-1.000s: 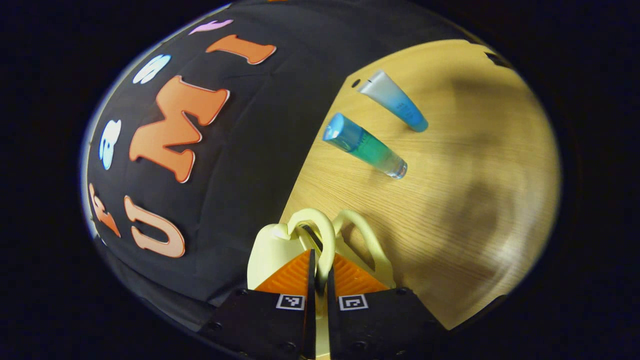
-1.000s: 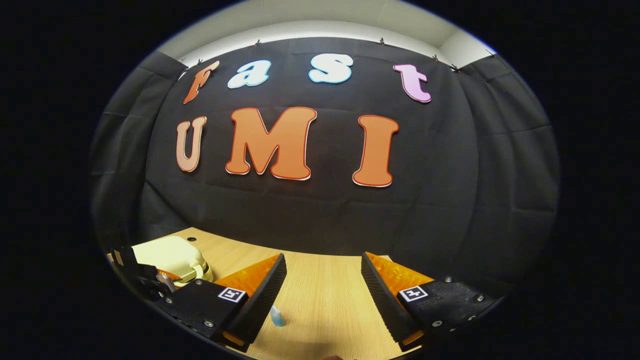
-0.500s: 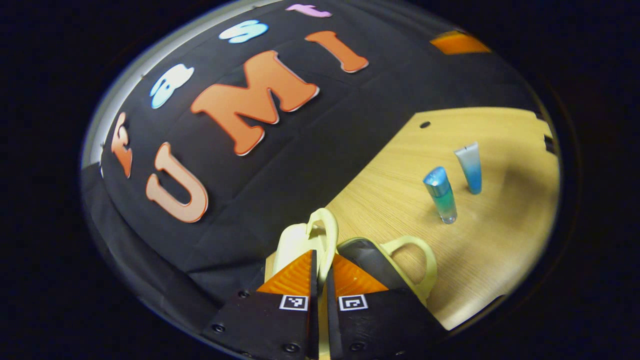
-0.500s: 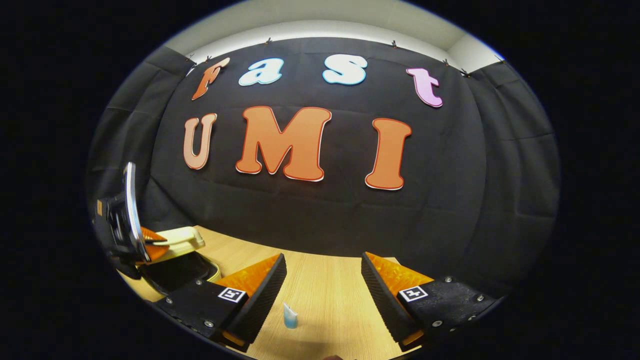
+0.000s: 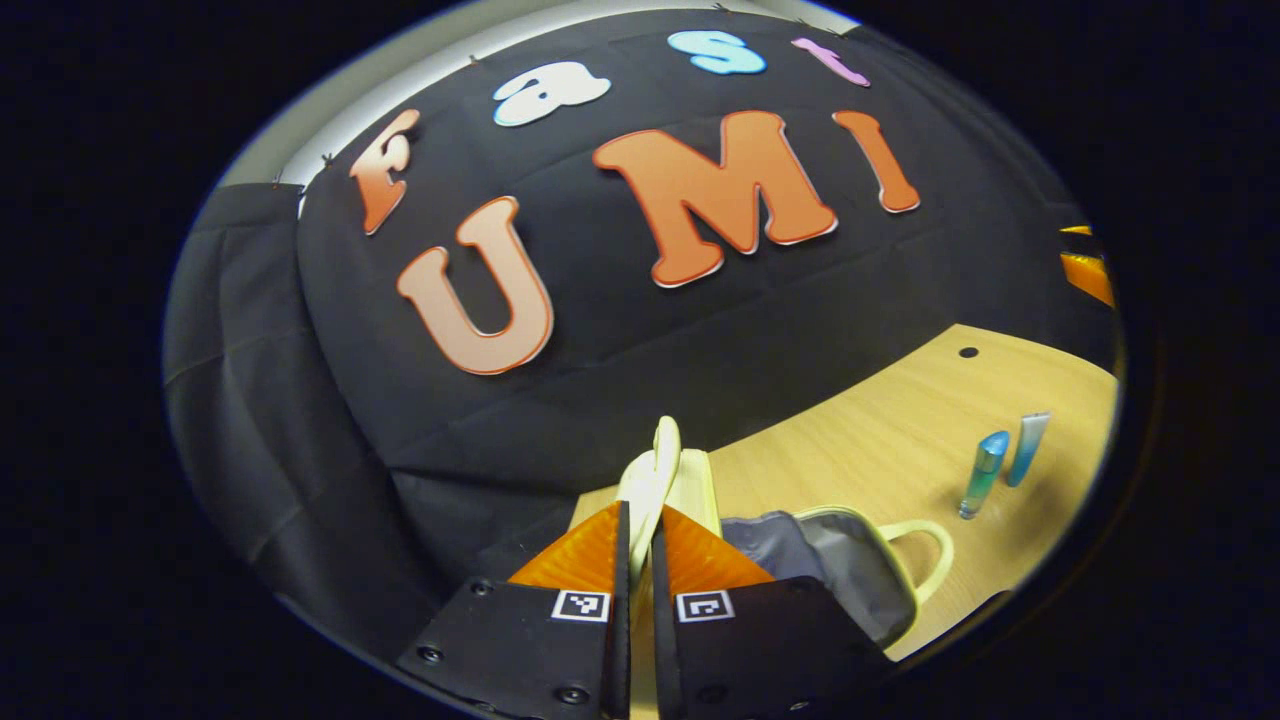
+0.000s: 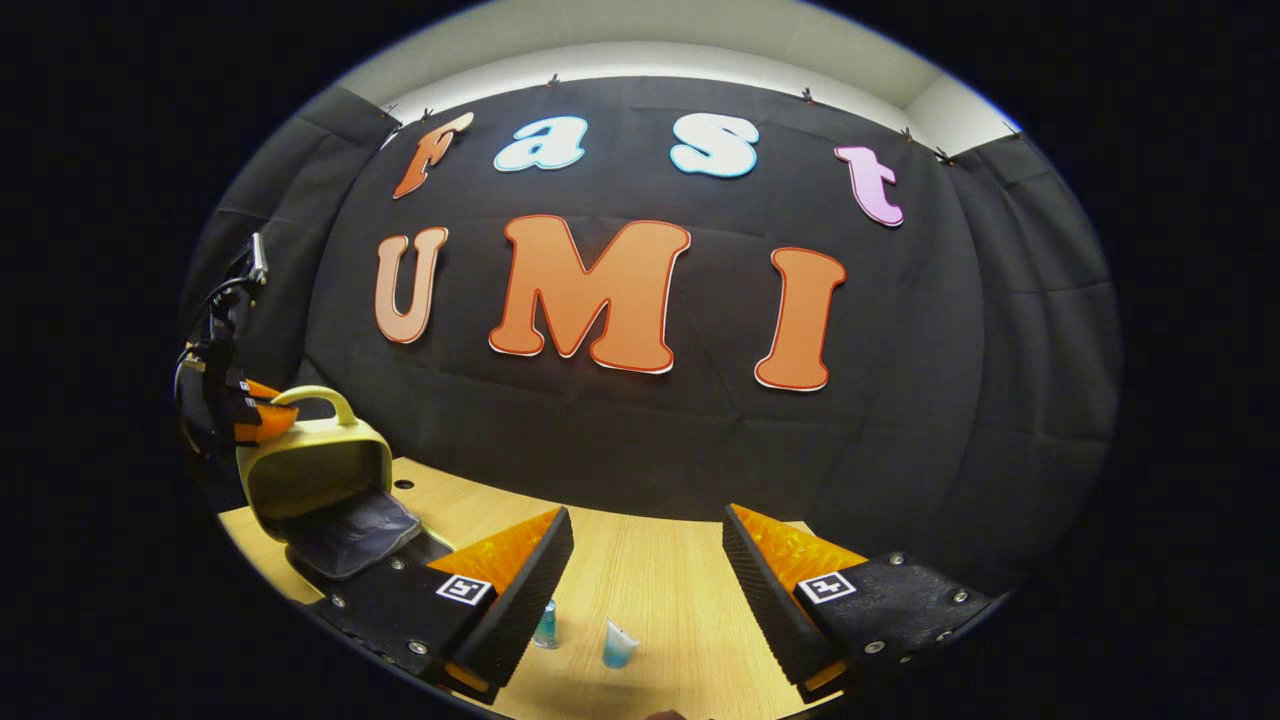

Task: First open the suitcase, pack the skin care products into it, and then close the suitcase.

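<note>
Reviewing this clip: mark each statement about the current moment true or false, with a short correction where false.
1. The suitcase is open. True.
2. The left hand-held gripper is shut on the lid handle. True.
3. The right hand-held gripper grips the tube. False: its jaws stand open and hold nothing.
4. The bottle lies inside the suitcase. False: it stands on the table beside the tube.
5. The suitcase lining is grey. True.
</note>
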Demonstrator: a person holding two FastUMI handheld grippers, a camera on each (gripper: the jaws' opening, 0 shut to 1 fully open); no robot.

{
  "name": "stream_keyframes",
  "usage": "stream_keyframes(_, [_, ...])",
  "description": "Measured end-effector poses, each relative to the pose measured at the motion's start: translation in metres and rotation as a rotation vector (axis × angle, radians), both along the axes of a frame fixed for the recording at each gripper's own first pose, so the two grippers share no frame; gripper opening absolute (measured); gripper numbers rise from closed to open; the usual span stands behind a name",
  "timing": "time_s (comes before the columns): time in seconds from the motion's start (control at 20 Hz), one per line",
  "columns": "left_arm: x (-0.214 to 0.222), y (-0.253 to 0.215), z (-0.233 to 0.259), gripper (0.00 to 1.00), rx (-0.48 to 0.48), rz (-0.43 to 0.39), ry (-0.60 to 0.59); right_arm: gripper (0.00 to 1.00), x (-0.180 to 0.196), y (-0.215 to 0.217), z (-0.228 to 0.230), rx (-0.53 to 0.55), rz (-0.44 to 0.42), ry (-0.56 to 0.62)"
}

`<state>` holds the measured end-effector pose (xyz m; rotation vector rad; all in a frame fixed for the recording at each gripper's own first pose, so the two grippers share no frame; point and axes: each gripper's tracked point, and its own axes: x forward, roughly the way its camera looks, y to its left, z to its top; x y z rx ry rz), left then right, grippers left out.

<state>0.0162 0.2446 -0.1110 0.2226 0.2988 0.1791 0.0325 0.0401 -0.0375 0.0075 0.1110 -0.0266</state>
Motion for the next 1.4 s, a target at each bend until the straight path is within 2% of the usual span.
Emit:
stream_keyframes(0.3, [-0.007, 0.11, -0.021, 0.1, 0.008, 0.133, 0.02, 0.95, 0.0, 0.04, -0.005, 0.009, -0.001, 0.036])
stream_keyframes(0.55, [-0.021, 0.17, -0.069, 0.1, -0.042, 0.256, 0.063, 0.95, -0.002, 0.071, -0.006, 0.02, 0.021, 0.074])
stream_keyframes(0.75, [-0.027, 0.222, -0.127, 0.1, -0.077, 0.329, 0.147, 0.96, -0.009, 0.081, -0.011, 0.016, 0.019, 0.11])
stream_keyframes(1.0, [-0.025, 0.254, -0.222, 0.1, -0.188, 0.382, 0.289, 0.96, -0.015, 0.084, -0.014, 0.003, 0.008, 0.143])
stream_keyframes(1.1, [-0.018, 0.255, -0.241, 0.11, -0.208, 0.39, 0.318, 0.96, -0.015, 0.084, -0.015, -0.006, 0.004, 0.149])
stream_keyframes(1.2, [-0.018, 0.261, -0.246, 0.11, -0.193, 0.419, 0.332, 0.96, -0.013, 0.085, -0.015, -0.005, 0.001, 0.151])
stream_keyframes(1.3, [-0.01, 0.263, -0.232, 0.2, -0.143, 0.419, 0.3, 0.96, -0.011, 0.086, -0.015, 0.0, 0.004, 0.152])
stream_keyframes(1.4, [-0.011, 0.254, -0.215, 0.16, -0.135, 0.406, 0.27, 0.96, -0.008, 0.086, -0.016, 0.003, 0.005, 0.15])
